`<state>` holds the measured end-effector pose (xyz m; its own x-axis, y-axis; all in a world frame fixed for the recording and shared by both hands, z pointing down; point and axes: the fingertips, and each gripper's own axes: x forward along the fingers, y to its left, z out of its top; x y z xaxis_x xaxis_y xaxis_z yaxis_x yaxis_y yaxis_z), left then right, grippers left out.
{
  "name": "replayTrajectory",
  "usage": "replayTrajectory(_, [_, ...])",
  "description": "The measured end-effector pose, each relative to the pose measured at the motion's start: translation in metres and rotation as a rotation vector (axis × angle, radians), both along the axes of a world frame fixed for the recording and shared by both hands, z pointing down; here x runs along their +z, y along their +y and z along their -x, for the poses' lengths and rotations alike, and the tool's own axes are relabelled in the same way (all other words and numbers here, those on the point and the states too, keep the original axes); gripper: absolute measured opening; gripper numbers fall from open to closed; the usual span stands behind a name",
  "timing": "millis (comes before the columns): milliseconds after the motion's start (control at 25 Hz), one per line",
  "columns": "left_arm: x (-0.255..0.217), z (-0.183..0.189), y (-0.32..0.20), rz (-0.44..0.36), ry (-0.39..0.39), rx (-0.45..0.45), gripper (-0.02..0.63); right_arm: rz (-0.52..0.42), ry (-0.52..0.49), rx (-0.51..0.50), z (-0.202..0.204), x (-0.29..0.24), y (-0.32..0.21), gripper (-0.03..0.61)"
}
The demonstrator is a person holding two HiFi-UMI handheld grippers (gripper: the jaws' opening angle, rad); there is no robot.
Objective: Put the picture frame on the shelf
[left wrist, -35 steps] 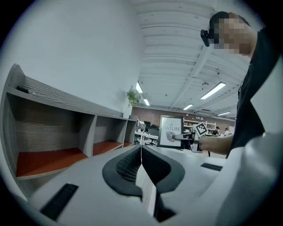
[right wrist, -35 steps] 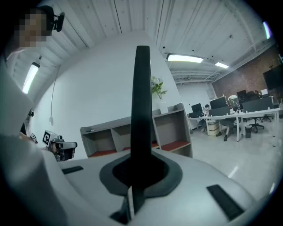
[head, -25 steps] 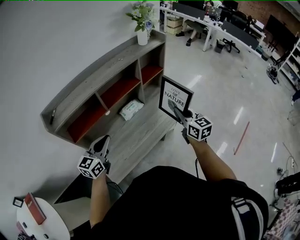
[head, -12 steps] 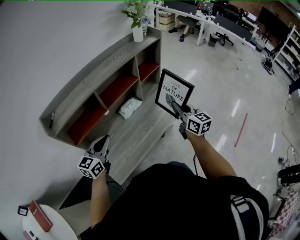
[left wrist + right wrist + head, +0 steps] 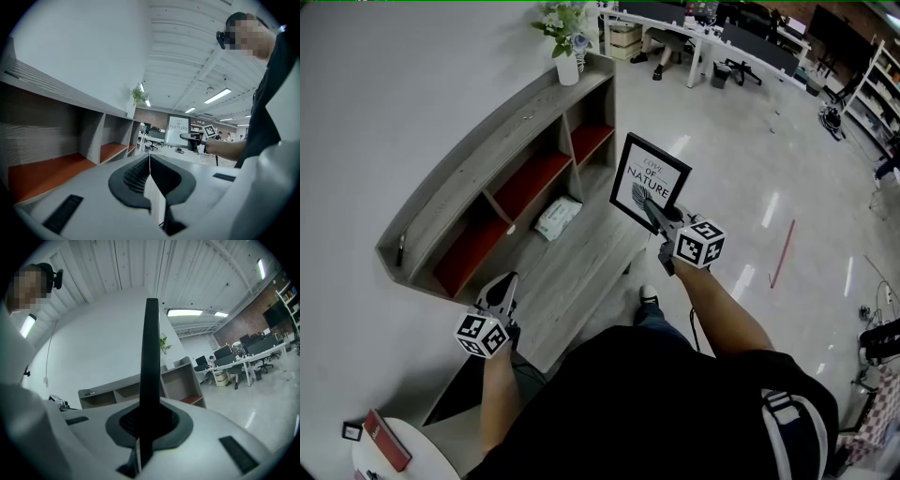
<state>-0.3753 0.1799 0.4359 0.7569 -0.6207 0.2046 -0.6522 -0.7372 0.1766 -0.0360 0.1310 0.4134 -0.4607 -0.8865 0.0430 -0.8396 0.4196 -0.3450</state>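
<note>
The picture frame [image 5: 649,181] is black with a white print that reads "NATURE". It is held upright in the air over the floor, just right of the shelf. My right gripper [image 5: 659,214] is shut on its lower edge. In the right gripper view the frame [image 5: 151,376] shows edge-on as a black bar between the jaws. The grey wooden shelf [image 5: 502,141] has red-floored compartments and stands against the wall. My left gripper [image 5: 504,289] hovers over the low bench in front of the shelf, shut with nothing in it. In the left gripper view the jaws [image 5: 149,161] meet.
A white vase with a plant [image 5: 566,66] stands on the shelf's far end. A white packet [image 5: 558,217] lies on the low bench [image 5: 581,272]. Desks and chairs [image 5: 741,47] stand far across the shiny floor. A round white table with a red box [image 5: 384,441] is at the lower left.
The right gripper and frame have drifted slightly toward the shelf as the person stepped forward. A foot now shows below the frame. The left gripper has stayed put.
</note>
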Motion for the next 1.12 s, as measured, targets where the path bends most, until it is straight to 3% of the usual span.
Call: replayTrajectory(1120, [0.004, -0.076, -0.095, 0.022, -0.008, -0.100, 0.021, 0.008, -0.030, -0.068, -0.082, 0.019, -0.123, 0.023])
